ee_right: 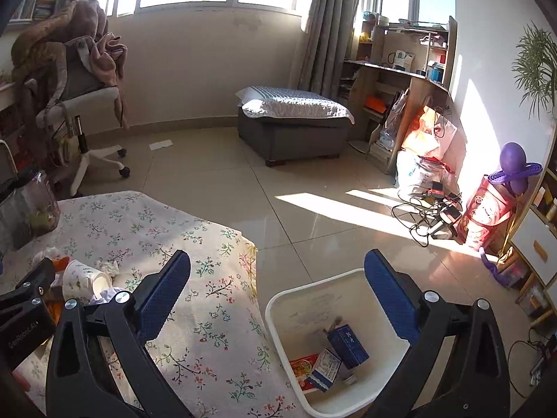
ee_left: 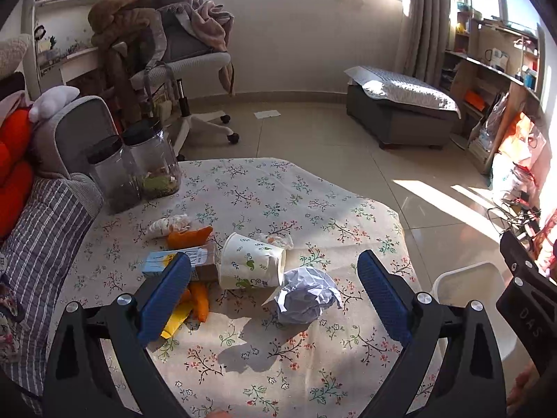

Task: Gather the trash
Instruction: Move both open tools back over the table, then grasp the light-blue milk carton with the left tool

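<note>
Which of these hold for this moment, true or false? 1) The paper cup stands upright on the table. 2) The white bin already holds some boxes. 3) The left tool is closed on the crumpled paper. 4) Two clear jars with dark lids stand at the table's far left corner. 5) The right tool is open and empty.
1) False. The paper cup lies on its side on the table.
2) True. The white bin holds a dark blue box and other small packages.
3) False. The left tool is open; the crumpled paper lies untouched on the cloth between its fingers.
4) True. The jars stand there side by side.
5) True. The right tool is open with nothing between its fingers.
</note>
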Demonstrator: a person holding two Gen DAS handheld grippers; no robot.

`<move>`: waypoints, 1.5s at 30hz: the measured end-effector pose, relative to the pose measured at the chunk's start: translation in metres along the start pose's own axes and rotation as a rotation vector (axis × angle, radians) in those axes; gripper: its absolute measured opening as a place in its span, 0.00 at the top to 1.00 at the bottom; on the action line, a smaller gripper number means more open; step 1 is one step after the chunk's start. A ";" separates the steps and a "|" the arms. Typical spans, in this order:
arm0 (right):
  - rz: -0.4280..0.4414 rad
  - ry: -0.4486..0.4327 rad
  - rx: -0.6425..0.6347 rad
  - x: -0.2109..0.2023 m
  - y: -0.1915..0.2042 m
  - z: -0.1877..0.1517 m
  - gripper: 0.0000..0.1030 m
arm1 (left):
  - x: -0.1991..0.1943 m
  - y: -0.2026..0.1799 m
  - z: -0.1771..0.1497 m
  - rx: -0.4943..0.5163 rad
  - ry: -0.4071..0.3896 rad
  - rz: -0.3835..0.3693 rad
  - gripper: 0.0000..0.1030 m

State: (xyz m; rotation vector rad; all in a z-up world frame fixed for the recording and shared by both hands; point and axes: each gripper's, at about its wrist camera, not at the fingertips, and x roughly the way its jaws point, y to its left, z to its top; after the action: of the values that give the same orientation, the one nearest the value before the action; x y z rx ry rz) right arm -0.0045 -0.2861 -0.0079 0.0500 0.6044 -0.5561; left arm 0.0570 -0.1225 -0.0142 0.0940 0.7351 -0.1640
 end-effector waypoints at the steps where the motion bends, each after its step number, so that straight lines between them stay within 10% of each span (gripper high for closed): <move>1: 0.013 0.000 -0.005 0.000 0.007 0.001 0.07 | 0.001 0.008 -0.001 -0.006 0.004 0.011 0.09; 14: 0.135 0.021 -0.109 0.002 0.095 -0.004 0.07 | 0.065 0.109 -0.001 -0.008 0.174 0.114 0.09; 20: 0.137 0.062 -0.113 0.013 0.099 -0.003 0.07 | 0.134 0.112 -0.007 0.368 0.458 0.035 0.09; 31: 0.124 0.092 -0.117 0.026 0.095 0.002 0.07 | 0.196 0.090 -0.012 0.638 0.561 -0.102 0.09; 45: 0.154 0.121 -0.142 0.031 0.102 -0.005 0.07 | 0.162 0.153 -0.010 0.234 0.528 -0.283 0.40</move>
State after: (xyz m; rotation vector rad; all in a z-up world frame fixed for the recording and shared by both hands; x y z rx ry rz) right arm 0.0658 -0.2128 -0.0410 -0.0035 0.7501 -0.3612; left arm 0.1964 0.0105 -0.1270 0.2624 1.2544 -0.5082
